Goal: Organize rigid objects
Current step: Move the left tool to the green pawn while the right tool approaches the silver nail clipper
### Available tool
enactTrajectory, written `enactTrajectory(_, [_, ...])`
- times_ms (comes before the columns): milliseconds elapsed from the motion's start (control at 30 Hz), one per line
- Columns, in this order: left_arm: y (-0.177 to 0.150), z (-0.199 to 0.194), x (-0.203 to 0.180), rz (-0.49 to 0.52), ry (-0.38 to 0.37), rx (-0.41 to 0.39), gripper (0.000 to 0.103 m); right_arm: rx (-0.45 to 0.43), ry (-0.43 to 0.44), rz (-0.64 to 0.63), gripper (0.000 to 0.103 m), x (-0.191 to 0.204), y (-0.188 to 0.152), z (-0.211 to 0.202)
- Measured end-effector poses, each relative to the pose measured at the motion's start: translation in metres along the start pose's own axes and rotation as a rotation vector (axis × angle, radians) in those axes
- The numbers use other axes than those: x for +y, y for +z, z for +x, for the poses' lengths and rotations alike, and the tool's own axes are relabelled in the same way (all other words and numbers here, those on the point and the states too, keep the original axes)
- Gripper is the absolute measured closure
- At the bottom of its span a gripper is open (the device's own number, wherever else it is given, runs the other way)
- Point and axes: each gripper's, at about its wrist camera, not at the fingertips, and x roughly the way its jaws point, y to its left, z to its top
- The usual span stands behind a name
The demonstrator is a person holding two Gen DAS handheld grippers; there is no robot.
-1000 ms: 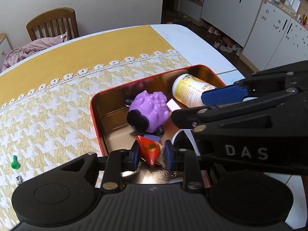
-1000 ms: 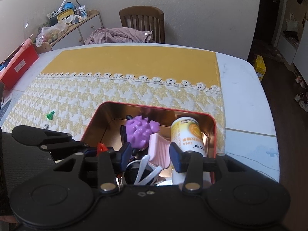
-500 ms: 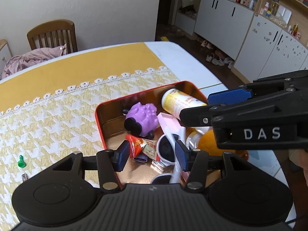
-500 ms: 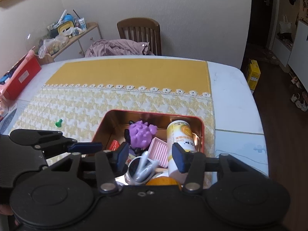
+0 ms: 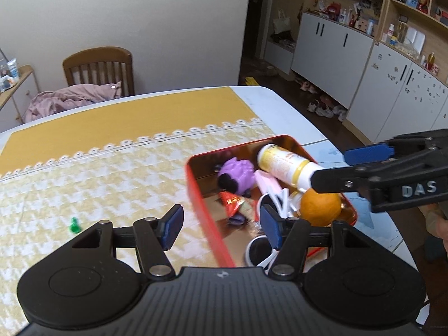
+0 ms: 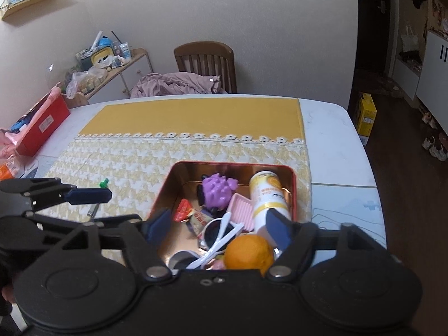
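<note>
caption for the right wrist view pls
Open right gripper above a red tin packed with an orange, purple toy and bottle.

The letters "DAS" stand in raised grey on the black side of the right gripper (image 5: 364, 162), seen from the left wrist. The yellow-and-white bottle (image 6: 268, 196) in the red tin (image 6: 292, 193) carries printed lettering, too small and blurred to read.
</note>
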Motion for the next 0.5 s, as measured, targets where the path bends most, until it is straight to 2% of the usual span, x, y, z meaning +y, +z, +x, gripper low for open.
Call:
enactTrajectory(67, [-0.004, -0.006, 0.009, -0.006, 0.014, -0.009, 0.044, -0.010, 0.008, -0.003, 0.019, 0.007, -0.003, -0.003])
enactTrajectory(333, [-0.021, -0.025, 0.056, -0.053, 0.050, -0.033, 0.043, -0.018, 0.030, -0.024, 0.010, 0.050, -0.013, -0.002])
enactTrajectory(500, [-0.029, -0.037, 0.090, -0.093, 0.068, -0.061, 0.021, -0.022, 0.056, -0.054, 0.001, 0.088, -0.016, 0.006])
